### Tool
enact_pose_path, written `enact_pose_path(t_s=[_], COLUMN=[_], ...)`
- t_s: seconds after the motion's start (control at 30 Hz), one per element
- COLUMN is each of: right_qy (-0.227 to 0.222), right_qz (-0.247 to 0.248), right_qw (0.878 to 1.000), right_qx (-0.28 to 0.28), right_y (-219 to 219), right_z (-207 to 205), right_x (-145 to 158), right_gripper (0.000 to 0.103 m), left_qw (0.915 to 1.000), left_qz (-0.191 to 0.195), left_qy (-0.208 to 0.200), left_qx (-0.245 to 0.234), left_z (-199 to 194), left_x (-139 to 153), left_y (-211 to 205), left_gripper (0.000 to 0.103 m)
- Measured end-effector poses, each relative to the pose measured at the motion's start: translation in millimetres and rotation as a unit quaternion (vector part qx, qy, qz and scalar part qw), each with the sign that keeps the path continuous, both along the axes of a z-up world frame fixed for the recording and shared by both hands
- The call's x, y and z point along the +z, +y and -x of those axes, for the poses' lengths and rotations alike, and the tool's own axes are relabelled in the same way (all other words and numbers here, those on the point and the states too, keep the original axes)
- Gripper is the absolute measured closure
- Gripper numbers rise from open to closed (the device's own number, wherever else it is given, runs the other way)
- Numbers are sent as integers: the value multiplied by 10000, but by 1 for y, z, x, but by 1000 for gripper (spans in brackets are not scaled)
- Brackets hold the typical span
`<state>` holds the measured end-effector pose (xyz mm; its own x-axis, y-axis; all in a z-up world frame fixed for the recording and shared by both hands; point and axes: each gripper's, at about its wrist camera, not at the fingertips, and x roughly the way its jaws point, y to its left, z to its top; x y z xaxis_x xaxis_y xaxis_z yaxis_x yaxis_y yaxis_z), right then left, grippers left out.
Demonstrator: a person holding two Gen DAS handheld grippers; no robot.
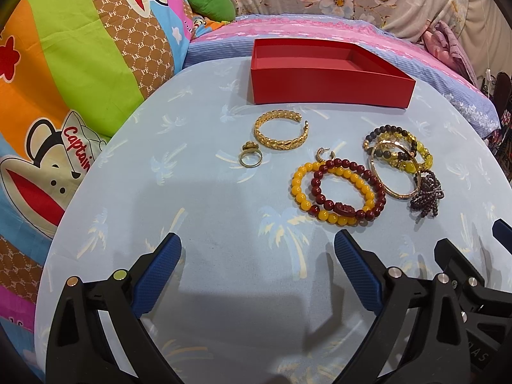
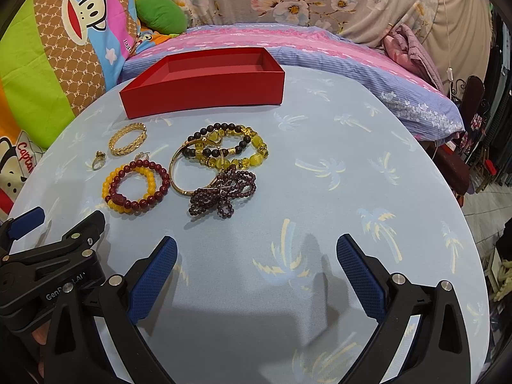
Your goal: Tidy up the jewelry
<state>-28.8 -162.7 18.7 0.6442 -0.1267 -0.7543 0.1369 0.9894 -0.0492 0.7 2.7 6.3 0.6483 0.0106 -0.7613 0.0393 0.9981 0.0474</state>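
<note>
An empty red box (image 1: 329,88) (image 2: 204,94) stands at the far side of the round table. In front of it lie a gold leaf cuff (image 1: 281,130) (image 2: 127,140), a gold ring (image 1: 250,156) (image 2: 98,160), a small earring (image 1: 323,153), a yellow bead bracelet (image 1: 299,192) under a dark red bead bracelet (image 1: 348,188) (image 2: 140,185), a gold bangle (image 1: 393,172) (image 2: 176,172), black-and-yellow bead bracelets (image 1: 396,147) (image 2: 230,147) and a purple bead bunch (image 1: 427,195) (image 2: 224,195). My left gripper (image 1: 257,252) and right gripper (image 2: 256,256) hover open and empty near the table's front.
The table (image 2: 352,172) wears a light blue palm-print cloth. Behind it is a bed with a cartoon-monkey quilt (image 1: 80,80), a green cushion (image 1: 209,0) and floral bedding (image 2: 304,3). The right gripper's body shows at the left wrist view's right edge.
</note>
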Motion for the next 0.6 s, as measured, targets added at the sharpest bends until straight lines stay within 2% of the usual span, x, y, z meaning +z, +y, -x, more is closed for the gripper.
enact_pose_path(t_s=[0.6], right_qy=[-127], right_qz=[35], right_qw=[9999], right_qx=[-7], right_y=[1], right_z=[3], right_x=[7], right_gripper=[7], left_qw=[9999], left_qz=[38], left_qy=[-119], left_qx=[43], left_z=[3], left_x=[10], left_y=[-1], left_gripper=[11])
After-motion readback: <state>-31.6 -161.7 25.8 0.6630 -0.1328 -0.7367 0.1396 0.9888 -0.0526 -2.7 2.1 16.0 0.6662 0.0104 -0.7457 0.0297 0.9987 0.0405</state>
